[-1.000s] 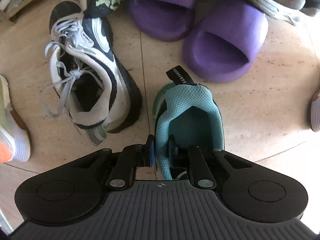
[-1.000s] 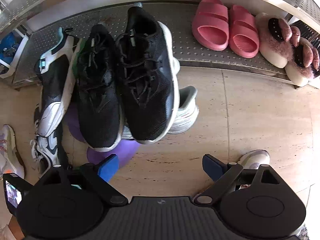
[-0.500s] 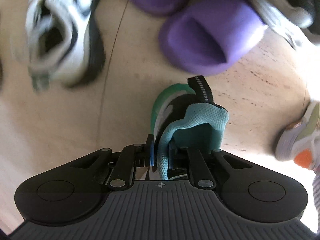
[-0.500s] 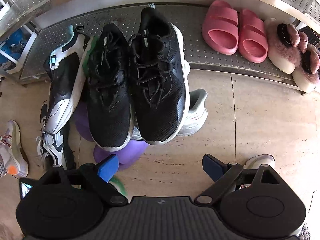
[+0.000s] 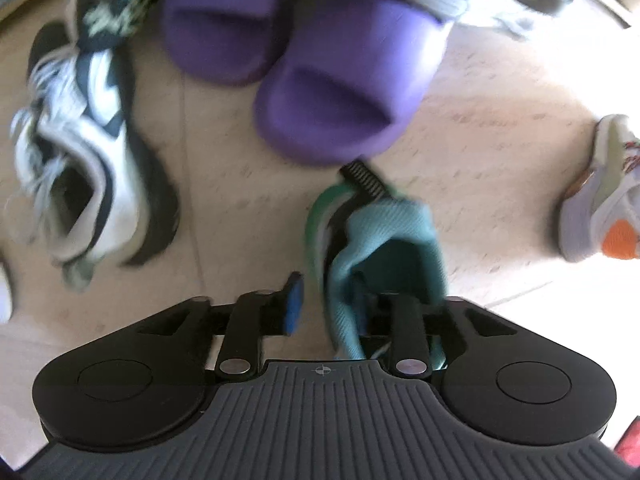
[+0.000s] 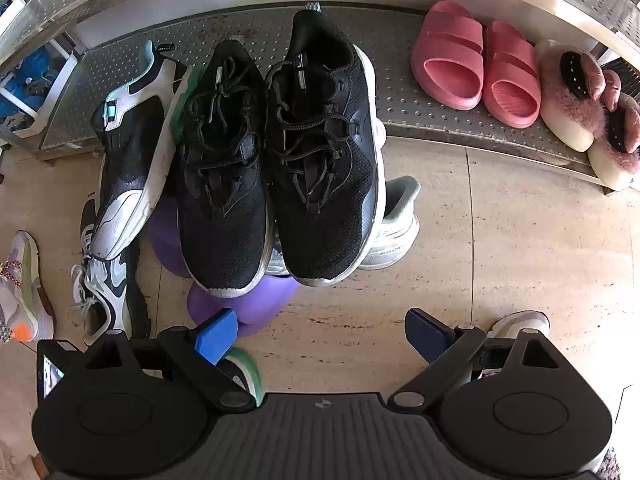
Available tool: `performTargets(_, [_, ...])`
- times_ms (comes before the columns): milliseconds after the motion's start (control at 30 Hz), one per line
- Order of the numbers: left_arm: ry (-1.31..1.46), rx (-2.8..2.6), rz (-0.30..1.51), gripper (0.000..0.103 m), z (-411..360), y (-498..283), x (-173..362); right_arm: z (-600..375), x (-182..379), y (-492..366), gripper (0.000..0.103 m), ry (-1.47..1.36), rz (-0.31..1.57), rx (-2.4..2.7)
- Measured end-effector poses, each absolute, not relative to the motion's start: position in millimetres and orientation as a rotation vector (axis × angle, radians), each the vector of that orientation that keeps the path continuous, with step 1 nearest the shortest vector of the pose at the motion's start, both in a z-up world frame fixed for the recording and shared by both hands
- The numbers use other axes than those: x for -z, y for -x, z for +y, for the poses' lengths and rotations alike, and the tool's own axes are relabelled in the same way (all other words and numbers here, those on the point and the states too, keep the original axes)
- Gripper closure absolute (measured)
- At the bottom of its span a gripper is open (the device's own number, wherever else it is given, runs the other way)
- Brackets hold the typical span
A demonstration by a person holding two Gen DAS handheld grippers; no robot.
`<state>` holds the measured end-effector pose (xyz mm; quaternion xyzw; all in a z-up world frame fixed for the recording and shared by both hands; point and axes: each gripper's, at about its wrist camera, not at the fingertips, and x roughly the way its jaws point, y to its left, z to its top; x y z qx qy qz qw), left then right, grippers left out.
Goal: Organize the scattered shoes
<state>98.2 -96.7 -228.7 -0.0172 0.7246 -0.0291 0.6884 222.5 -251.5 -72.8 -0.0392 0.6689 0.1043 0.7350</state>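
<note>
1. Progress is judged early; on the far metal rack [image 6: 400, 112] only two pairs are seen lined up at the right: the pink slides [image 6: 476, 68] and the furry slippers [image 6: 584, 116]; the rest is piled at the rack's left end or spread on the floor [image 6: 520, 240].
2. Left gripper [image 5: 328, 308]: jaws are opening; the collar of the teal-lined sneaker [image 5: 380, 248] is between them, the left pad clear of it; the right pad is hidden inside the shoe, so contact there cannot be told; the sneaker is near, just short of the purple slides [image 5: 340, 92], heel loop toward them.
3. Right gripper [image 6: 320, 336]: spread wide, nothing between the pads; it hangs over bare floor, near side of the pile.
4. Left to do, as judged: pile to be separated, pairs matched, shoes set on the rack.
5. Count, right view: 2 pink slides; 2 furry slippers; 2 black sneakers [image 6: 280, 152] stacked on the pile; 2 purple slides, partly buried; 1 black-and-white sneaker [image 6: 132, 144] leaning at the pile's left, its apparent mate being the teal-lined one; 1 grey-white sneaker [image 6: 392, 224] under the pile.
6. Also counted: 1 white-and-navy laced sneaker [image 5: 88, 168] on the floor, left; 2 pale sneakers with orange accents, one far left [image 6: 24, 292], one near right [image 6: 520, 322]; the left view is blurred, so further shoes cannot be excluded.
</note>
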Motion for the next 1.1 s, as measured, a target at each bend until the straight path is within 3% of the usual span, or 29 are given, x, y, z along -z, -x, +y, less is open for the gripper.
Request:
performTargets(100, [-0.056,0.068,1.542,0.043,-81,-91,194,-249,68,-222,0.012,0.076,1.460,-0.243])
performTargets(267, [0.029,0.007,1.177,0.043,-28,-106,118,-242,61,-221,0.012,0.051,1.452,-0.280])
performTargets(333, [0.092,-0.044,1.013,0.042,-6,-134,90,-241,60,-220,0.012,0.047,1.451,-0.288])
performTargets(433, [0.096,-0.076,0.928,0.040,1,-174,79,-243,61,-221,0.012,0.041,1.455,-0.281])
performTargets(833, [-0.210,-0.087,0.999,0.041,-37,-263,125,-256,52,-232,0.011,0.008,1.428,-0.254])
performTargets(933, [-0.294,-0.085,1.012,0.050,-47,-269,127,-253,49,-234,0.011,0.008,1.423,-0.270])
performTargets(1033, [-0.304,-0.057,1.020,0.068,-50,-261,113,-251,45,-235,0.011,0.019,1.409,-0.278])
performTargets(1100, [-0.310,-0.038,1.026,0.071,-51,-255,105,-250,43,-236,0.011,0.016,1.401,-0.277])
